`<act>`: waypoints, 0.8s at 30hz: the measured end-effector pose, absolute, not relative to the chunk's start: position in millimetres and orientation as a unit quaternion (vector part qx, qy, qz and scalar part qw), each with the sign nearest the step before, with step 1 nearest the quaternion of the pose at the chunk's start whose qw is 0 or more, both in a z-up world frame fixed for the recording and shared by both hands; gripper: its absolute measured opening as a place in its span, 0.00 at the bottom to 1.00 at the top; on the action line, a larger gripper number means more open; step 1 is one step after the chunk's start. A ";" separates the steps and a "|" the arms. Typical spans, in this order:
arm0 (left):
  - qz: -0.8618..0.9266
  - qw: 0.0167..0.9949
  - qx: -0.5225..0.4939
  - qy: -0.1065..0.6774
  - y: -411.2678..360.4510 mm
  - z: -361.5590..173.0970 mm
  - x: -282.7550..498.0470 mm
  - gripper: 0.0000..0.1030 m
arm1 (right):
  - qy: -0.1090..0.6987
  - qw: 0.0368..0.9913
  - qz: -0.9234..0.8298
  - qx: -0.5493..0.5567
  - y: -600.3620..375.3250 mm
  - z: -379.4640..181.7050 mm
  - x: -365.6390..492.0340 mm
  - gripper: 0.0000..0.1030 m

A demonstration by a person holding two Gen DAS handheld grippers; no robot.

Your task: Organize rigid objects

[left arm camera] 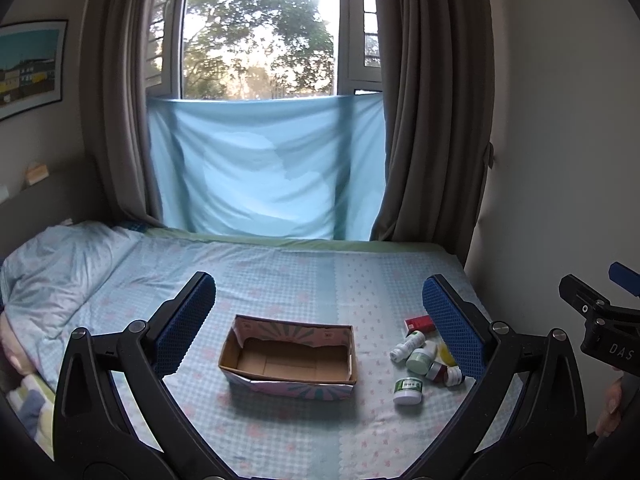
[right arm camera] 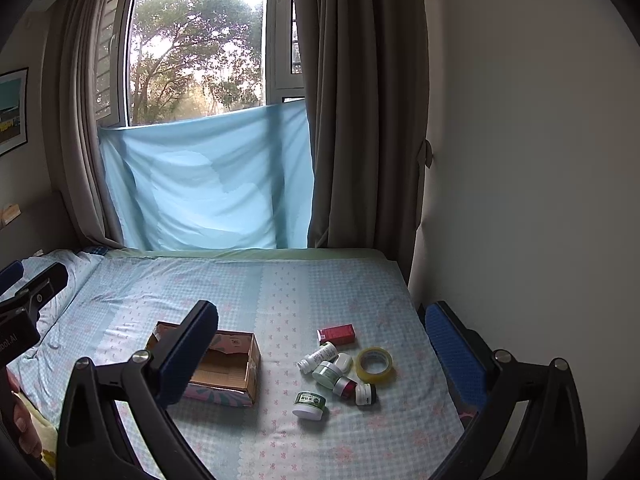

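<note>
box (left arm camera: pixel 289 360): matt cardboard | tape roll (right arm camera: pixel 374 364): glossy plastic | bedsheet (right arm camera: pixel 280 292): cloth

Both black plastic grippers, left (left arm camera: pixel 318 320) and right (right arm camera: pixel 320 344), carry blue textured pads (left arm camera: pixel 186 326), silver screws and white lettering.

On the bed (right arm camera: pixel 280 292) ahead of you, the open cardboard box (right arm camera: pixel 224 368) sits to the left and a cluster of small containers lies well apart to its right. In that cluster the small carton (right arm camera: pixel 337 334) lies farthest back, the tape roll (right arm camera: pixel 374 364) on the right, the lying bottle (right arm camera: pixel 318 357) left of it, and the lidded jar (right arm camera: pixel 309 404) nearest you. Behind the bed a sheet (right arm camera: pixel 208 184) hangs below the window (right arm camera: pixel 196 48), between the curtains (right arm camera: pixel 360 120).
</note>
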State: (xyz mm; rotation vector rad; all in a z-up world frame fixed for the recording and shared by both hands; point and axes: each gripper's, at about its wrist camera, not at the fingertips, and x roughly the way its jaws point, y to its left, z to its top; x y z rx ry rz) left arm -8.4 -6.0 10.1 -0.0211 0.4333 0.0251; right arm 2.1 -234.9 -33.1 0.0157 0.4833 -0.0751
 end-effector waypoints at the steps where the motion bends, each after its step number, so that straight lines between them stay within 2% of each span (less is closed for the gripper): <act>1: 0.013 0.977 -0.010 0.215 -7.3 9.6 -8.0 1.00 | 0.239 0.970 -0.036 0.009 -235.1 -32.8 1.9 1.00; 24: 0.008 0.976 -0.011 0.219 -9.7 8.3 -1.6 1.00 | 0.228 0.973 -0.036 -0.001 -237.2 -29.8 4.0 1.00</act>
